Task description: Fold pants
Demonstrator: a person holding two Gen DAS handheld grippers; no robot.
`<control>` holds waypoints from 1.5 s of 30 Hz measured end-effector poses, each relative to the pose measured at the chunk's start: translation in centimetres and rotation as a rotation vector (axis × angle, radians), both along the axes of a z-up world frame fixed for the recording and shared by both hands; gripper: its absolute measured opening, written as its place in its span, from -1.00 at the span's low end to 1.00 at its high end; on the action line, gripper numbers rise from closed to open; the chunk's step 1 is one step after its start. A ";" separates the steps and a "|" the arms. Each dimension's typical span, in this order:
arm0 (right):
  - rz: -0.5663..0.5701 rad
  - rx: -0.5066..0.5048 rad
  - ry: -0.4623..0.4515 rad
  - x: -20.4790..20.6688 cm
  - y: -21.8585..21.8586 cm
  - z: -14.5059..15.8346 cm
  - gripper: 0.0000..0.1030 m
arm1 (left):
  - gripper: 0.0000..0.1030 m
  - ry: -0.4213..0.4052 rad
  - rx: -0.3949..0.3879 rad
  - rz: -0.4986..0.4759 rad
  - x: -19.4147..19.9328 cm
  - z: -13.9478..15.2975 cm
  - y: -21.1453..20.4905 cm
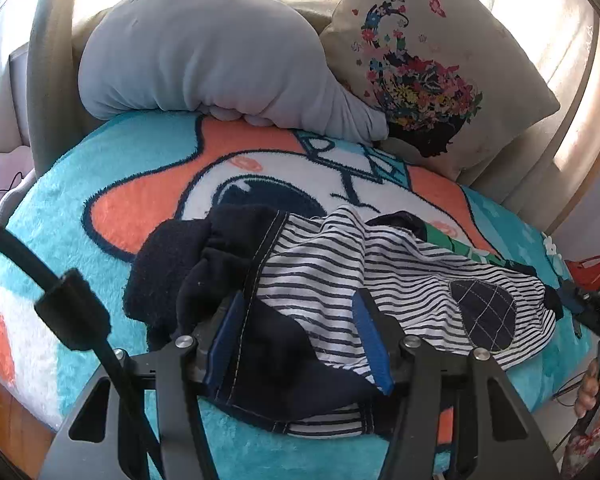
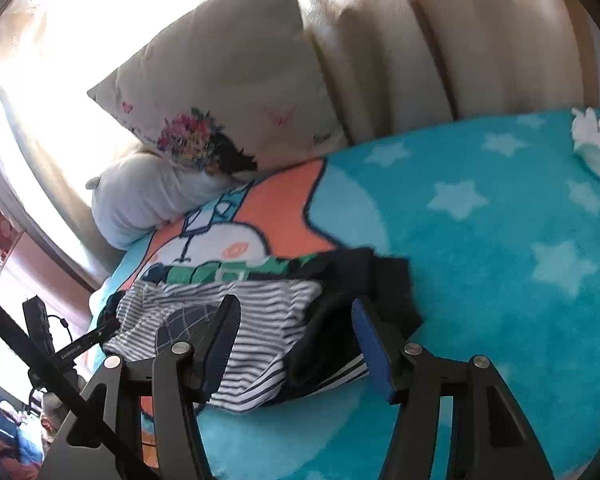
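Note:
Crumpled navy pants (image 1: pixel 380 272) with a striped white lining and a navy patch lie in a heap on a fluffy blue cartoon blanket (image 1: pixel 100 168). My left gripper (image 1: pixel 298 300) stands open over the near edge of the heap; navy waistband cloth lies loose between its blue pads (image 1: pixel 374 344). In the right wrist view the same pants (image 2: pixel 220 292) lie under my right gripper (image 2: pixel 295 305), which is open, with striped and navy cloth between its fingers. A person's hand (image 1: pixel 592 388) shows at the right edge.
A grey plush cushion (image 1: pixel 204 52) and a beige floral cushion (image 1: pixel 420 80) lean at the back of the blanket. The starred blue part of the blanket (image 2: pixel 500 240) stretches to the right of the pants, with a white object (image 2: pixel 596 144) at its far corner. Beige sofa backrest (image 2: pixel 420 60) behind.

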State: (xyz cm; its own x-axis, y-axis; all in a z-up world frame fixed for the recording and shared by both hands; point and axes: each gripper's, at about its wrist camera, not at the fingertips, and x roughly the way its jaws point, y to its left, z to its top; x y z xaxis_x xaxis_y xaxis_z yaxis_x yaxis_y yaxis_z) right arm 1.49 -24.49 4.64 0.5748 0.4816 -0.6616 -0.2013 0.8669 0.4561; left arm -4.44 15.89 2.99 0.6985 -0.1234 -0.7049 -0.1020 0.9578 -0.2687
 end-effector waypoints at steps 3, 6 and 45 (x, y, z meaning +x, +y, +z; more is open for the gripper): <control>-0.032 -0.062 0.037 0.9 0.9 -1.7 0.19 | 0.09 -0.003 -0.007 0.000 -0.2 0.3 0.1; 0.012 -0.060 0.077 1.7 1.8 -2.7 -0.76 | 0.09 -0.012 -0.020 0.004 -0.8 0.9 0.4; 0.227 -0.102 -0.133 0.1 15.9 0.8 0.15 | 0.16 0.001 -0.052 0.024 -0.9 3.9 2.6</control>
State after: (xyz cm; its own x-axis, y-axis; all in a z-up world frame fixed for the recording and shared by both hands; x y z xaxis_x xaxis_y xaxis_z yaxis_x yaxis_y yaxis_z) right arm 1.59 -8.57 5.45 0.5451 0.5424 -0.6393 -0.4478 0.8330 0.3249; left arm -5.35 18.49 6.93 0.7009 -0.1430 -0.6988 -0.1251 0.9399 -0.3177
